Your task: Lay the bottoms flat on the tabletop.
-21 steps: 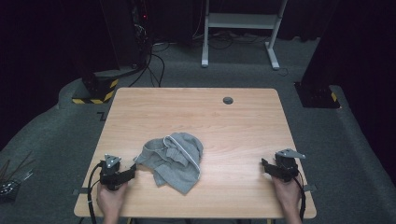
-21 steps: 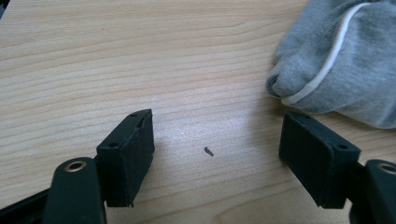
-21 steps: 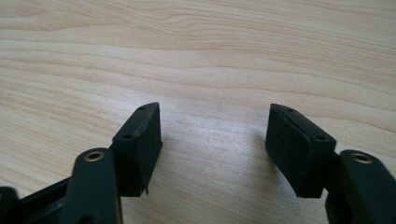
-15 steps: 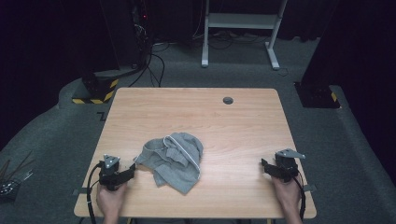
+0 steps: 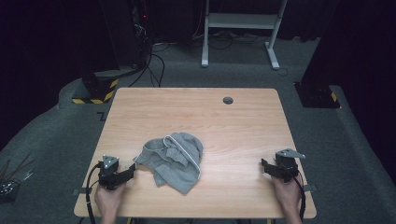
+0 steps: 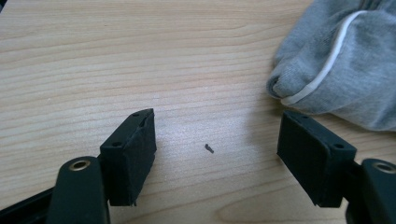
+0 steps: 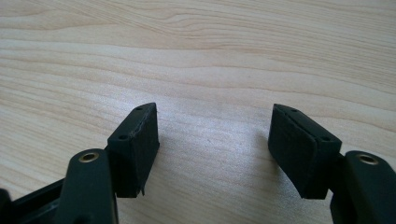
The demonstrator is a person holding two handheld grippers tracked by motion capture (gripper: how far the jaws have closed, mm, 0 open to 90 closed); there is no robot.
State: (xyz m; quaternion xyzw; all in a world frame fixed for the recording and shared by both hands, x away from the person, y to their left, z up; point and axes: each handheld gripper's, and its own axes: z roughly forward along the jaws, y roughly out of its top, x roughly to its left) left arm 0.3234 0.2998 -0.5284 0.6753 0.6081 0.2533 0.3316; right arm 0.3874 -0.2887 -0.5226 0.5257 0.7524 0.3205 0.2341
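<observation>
A person's left hand (image 5: 108,199) is resting at the near left corner of a wooden bench (image 5: 196,112), gripping the left hand-held gripper (image 5: 130,171), whose black jaws are standing wide apart and holding nothing. Seen from above, the tool is lying low on the bench top and pointing to the right, toward a crumpled grey sweatshirt (image 5: 173,160) just beside it. In the left gripper view, the left hand-held gripper (image 6: 215,140) is framing bare wood with a tiny dark speck (image 6: 208,148) between the jaws, while a folded edge of the grey sweatshirt (image 6: 345,70), trimmed with a white cord (image 6: 327,70), is lying right next to the jaw on the right side of that view; contact between jaw and cloth cannot be told.

The sweatshirt is sitting in a loose heap on the near half of the bench, slightly left of centre, with the white cord (image 5: 189,154) looping across it. A small dark round hole (image 5: 228,100) is showing near the far edge.

At the near right corner, well apart from the cloth, the right hand (image 5: 286,193) is holding the right hand-held gripper (image 5: 264,166), pointing left. In the right gripper view, the right hand-held gripper (image 7: 212,133) is likewise spread wide over bare wood grain, gripping nothing.
</observation>
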